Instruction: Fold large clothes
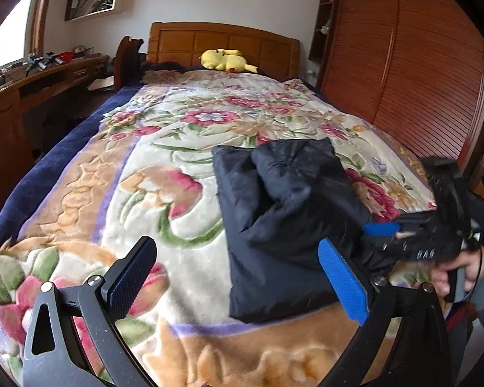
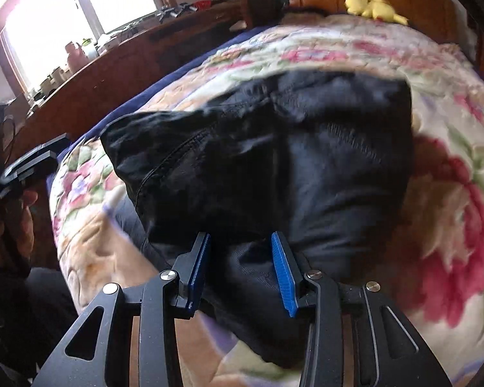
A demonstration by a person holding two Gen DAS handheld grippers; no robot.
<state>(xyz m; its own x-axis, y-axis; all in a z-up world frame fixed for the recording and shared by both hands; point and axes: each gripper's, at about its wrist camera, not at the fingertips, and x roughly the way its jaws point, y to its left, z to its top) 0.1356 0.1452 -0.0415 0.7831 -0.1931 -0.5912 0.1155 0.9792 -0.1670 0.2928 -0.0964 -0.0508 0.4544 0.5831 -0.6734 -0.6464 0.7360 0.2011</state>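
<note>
2 grippers work the near bed edge: the left gripper (image 1: pixel 238 280) hangs wide open and empty, while the right gripper (image 2: pixel 238 271), jaws parted, straddles the dark jacket (image 1: pixel 274 200), likely to grip its hem. Beyond, it lies half-folded on the floral blanket (image 1: pixel 177 129).

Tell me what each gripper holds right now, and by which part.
Nothing is held. The left gripper is open over the blanket; the right gripper is open, its fingers straddling the dark jacket's near edge.
</note>
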